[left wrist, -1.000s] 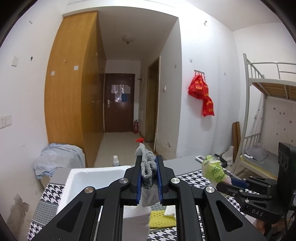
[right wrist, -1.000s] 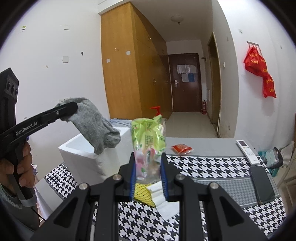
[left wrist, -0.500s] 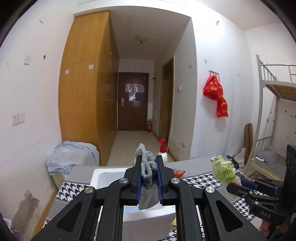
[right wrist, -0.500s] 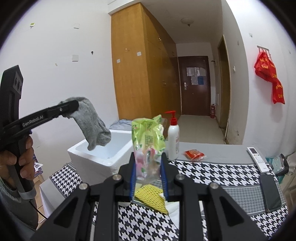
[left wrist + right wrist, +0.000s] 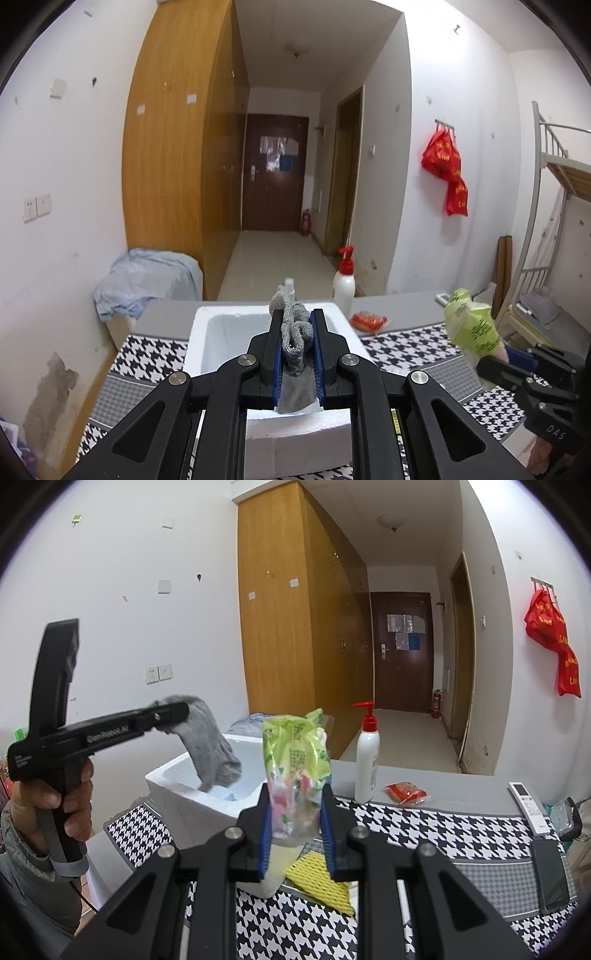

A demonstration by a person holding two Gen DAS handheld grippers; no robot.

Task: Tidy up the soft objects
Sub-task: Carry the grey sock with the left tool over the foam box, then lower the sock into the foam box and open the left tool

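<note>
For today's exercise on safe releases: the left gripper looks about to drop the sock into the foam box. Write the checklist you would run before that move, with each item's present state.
1. Left gripper shut on the sock: ok.
2. Sock hanging over the foam box opening: ok; in the right wrist view its lower end dips inside the rim.
3. Room left in the box: cannot tell; only a little of its floor shows.
4. Right gripper shut on the green bag: ok.
5. Right gripper clear of the sock's drop path: ok; it is off to the side.
6. Pump bottle upright, apart from the box: ok.
</note>
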